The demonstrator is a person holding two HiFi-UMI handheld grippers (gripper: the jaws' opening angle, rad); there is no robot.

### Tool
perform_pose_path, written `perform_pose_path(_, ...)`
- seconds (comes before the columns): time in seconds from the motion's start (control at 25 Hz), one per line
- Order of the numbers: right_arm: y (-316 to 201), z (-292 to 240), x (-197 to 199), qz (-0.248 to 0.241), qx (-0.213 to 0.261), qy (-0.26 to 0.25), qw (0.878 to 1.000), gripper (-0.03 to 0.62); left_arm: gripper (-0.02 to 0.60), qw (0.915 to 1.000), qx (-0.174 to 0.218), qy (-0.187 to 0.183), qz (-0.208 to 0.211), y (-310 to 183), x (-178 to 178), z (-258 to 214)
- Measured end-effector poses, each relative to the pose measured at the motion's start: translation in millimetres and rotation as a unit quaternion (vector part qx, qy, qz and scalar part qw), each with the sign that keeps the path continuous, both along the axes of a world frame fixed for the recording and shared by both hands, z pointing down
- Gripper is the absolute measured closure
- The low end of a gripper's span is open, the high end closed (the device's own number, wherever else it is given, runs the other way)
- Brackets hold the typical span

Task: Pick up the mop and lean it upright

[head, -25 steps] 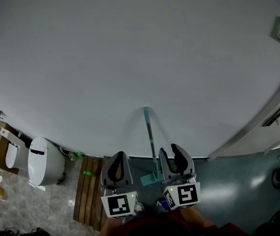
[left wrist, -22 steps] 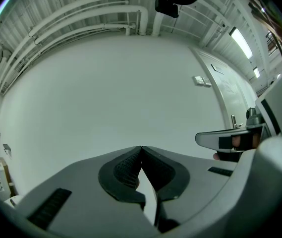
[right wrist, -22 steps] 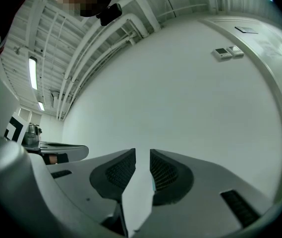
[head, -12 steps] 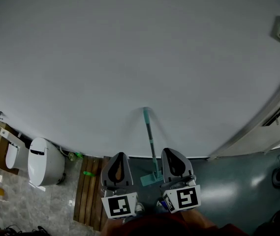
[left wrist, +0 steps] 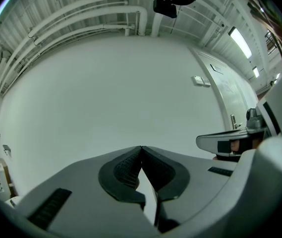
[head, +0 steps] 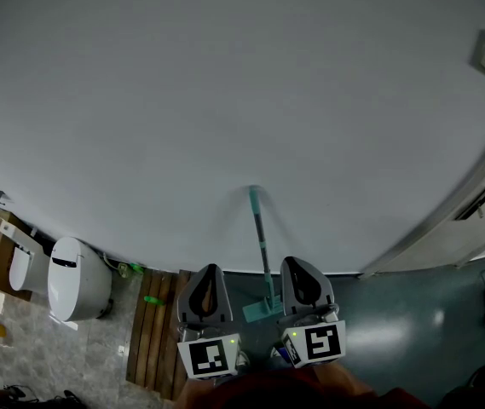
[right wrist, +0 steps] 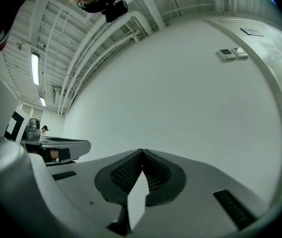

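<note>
Mop [head: 262, 247] against wall [head: 225, 100], between left tool [head: 207, 271], right tool [head: 300, 265]

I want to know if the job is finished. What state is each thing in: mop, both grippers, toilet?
Teal long-handled mop: upright, leaning against the white wall, gripped by nothing.
Left gripper: shut, empty.
Right gripper: shut, empty.
White toilet: lid down.
</note>
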State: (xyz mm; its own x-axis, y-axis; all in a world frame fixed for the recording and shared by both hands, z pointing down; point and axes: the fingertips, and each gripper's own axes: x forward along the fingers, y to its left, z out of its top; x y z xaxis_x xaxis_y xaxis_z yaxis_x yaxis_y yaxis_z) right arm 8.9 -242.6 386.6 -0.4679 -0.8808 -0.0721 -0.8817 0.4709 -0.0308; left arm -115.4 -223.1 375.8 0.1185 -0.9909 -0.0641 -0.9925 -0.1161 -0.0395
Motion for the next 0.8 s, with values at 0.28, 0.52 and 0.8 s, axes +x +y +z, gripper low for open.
perform_pose_path(0.28,-3.6,1.9,3.7,0.011,-0.005,0.004,1.0,0.577,0.568,1.0,0.001,0.0,0.001,0.6,1.1,-0.8)
perform_pose_path(0.52,-2.4,6.1,3.6,0.011,-0.007,0.005,1.0,0.577,0.568,1.0,0.002,-0.002,0.002,2.4,1.8,0.2)
perform_pose_path(0.8,-3.4,4.9,1.9,0.01,-0.009,0.012,1.0,0.577,0.568,1.0,0.001,0.0,0.003,2.6,1.1,-0.9)
